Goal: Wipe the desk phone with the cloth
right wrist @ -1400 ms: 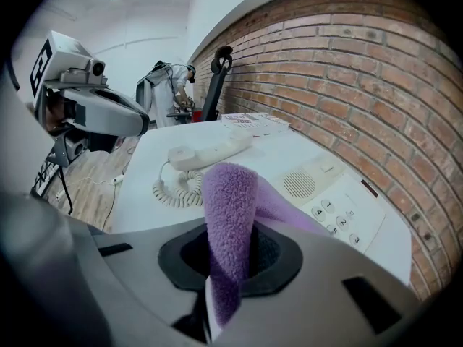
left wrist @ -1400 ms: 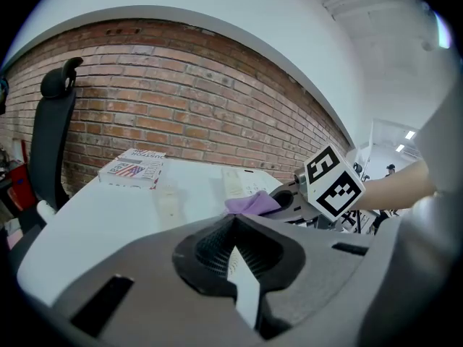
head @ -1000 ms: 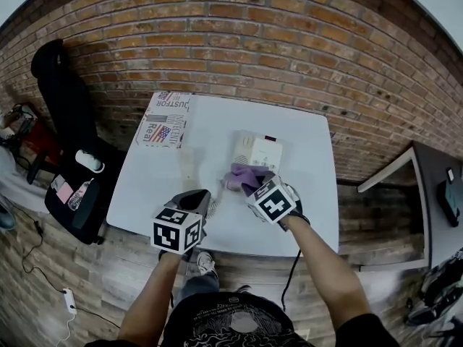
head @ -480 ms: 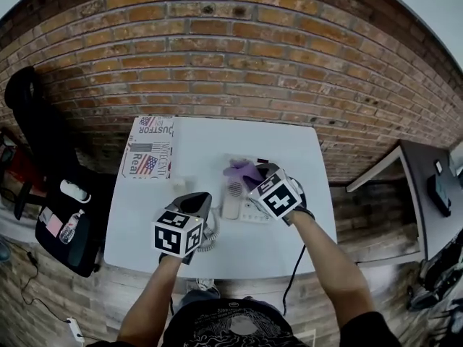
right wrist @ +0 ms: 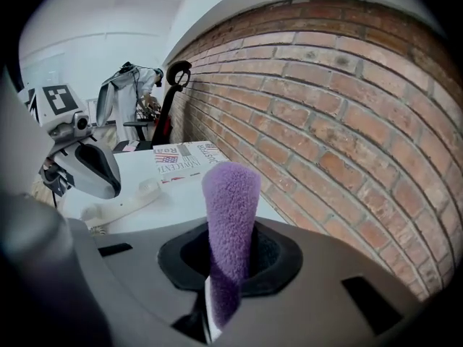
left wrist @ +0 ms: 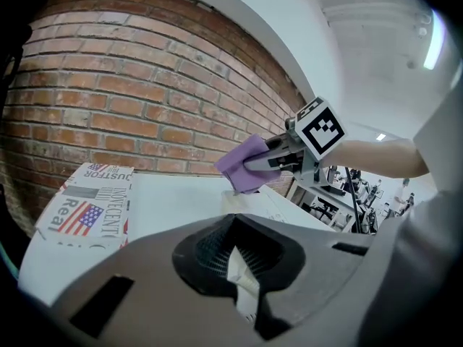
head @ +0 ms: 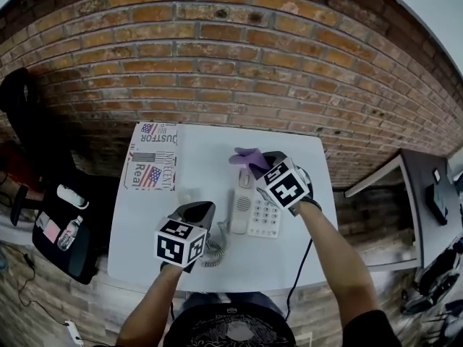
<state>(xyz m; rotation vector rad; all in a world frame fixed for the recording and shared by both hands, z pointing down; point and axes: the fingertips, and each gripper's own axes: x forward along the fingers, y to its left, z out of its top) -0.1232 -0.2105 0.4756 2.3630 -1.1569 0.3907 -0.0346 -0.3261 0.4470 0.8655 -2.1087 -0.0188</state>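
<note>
**Editor:** What do the tongs hold?

**Photographer:** The right gripper [head: 262, 163] pinches the purple cloth [head: 246, 157] over the far end of the desk phone [head: 265, 219] on the white table [head: 202, 165], seemingly set to wipe its face. The left gripper [head: 197, 210], jaws drawn together on nothing, waits beside the handset [head: 239, 210].

**Editor:** Anything in the way?

**Photographer:** The handset lies along the phone's left side. The coiled cord [head: 214, 251] trails by the left gripper. A flag-printed box [head: 152, 157] sits well clear, near the brick wall [head: 217, 63].

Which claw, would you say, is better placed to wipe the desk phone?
Right: the right claw grips the purple cloth at the far end of the desk phone; the left claw holds no cloth.
</note>
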